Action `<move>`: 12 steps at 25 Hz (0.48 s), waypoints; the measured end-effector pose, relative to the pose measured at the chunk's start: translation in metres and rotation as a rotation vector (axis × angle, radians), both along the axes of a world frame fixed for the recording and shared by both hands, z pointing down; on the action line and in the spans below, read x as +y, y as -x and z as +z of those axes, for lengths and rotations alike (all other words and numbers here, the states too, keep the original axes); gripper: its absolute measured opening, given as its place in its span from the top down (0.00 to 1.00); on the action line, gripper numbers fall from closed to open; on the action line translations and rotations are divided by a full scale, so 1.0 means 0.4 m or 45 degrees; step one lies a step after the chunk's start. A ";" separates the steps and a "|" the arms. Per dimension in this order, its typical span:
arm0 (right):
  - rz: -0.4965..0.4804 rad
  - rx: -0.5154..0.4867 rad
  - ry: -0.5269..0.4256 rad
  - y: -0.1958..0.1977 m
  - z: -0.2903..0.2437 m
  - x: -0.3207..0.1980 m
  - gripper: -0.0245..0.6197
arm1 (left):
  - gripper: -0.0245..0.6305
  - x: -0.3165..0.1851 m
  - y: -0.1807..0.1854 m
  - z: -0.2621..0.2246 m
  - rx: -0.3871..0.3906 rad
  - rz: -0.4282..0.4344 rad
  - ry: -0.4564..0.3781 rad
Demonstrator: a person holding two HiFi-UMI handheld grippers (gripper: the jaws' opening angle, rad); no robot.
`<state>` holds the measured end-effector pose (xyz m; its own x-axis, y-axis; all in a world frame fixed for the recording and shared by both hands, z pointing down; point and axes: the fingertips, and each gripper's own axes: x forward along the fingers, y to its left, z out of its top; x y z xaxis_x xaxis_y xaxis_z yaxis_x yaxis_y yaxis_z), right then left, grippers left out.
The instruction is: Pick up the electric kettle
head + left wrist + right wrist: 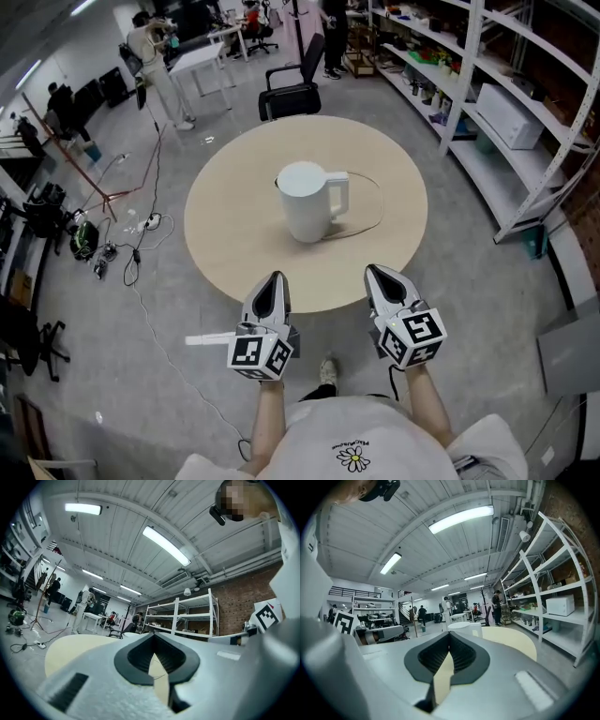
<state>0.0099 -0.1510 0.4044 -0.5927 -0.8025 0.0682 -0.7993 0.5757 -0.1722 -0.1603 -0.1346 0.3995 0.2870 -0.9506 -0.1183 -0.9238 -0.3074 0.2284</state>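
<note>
Hovering shut and empty at the near edge of the table (220, 239), left gripper (275, 278) and right gripper (376, 273) face the upright kettle (305, 211) mid-table, handle (338, 194) toward the right gripper's side.

In the right gripper view the electric kettle (464, 627) shows only its top, the rest hidden behind the right gripper (450, 637), while in the head view the person's torso (352, 431) is cut off at 6 o'clock and goods on the shelves (466, 66) at 1 o'clock are too small to tell.
</note>
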 end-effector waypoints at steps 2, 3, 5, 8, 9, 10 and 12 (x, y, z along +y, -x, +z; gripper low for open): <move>0.011 0.010 0.004 0.034 0.000 -0.065 0.95 | 0.96 -0.065 0.036 0.001 0.001 0.009 0.008; 0.016 0.018 0.010 0.048 0.006 -0.091 0.95 | 0.96 -0.092 0.051 0.006 0.000 0.013 0.015; 0.029 0.043 0.026 0.066 0.023 -0.140 0.95 | 0.96 -0.142 0.076 0.020 -0.001 0.018 0.032; 0.051 0.073 0.051 0.071 0.034 -0.211 0.95 | 0.96 -0.211 0.094 0.033 0.019 0.018 0.067; 0.053 0.074 0.063 0.068 0.035 -0.234 0.95 | 0.96 -0.231 0.095 0.036 0.030 0.016 0.081; 0.047 0.070 0.076 0.066 0.036 -0.255 0.95 | 0.96 -0.251 0.094 0.039 0.038 0.013 0.092; 0.017 0.046 0.089 0.064 0.033 -0.302 0.95 | 0.96 -0.294 0.095 0.042 0.043 -0.003 0.096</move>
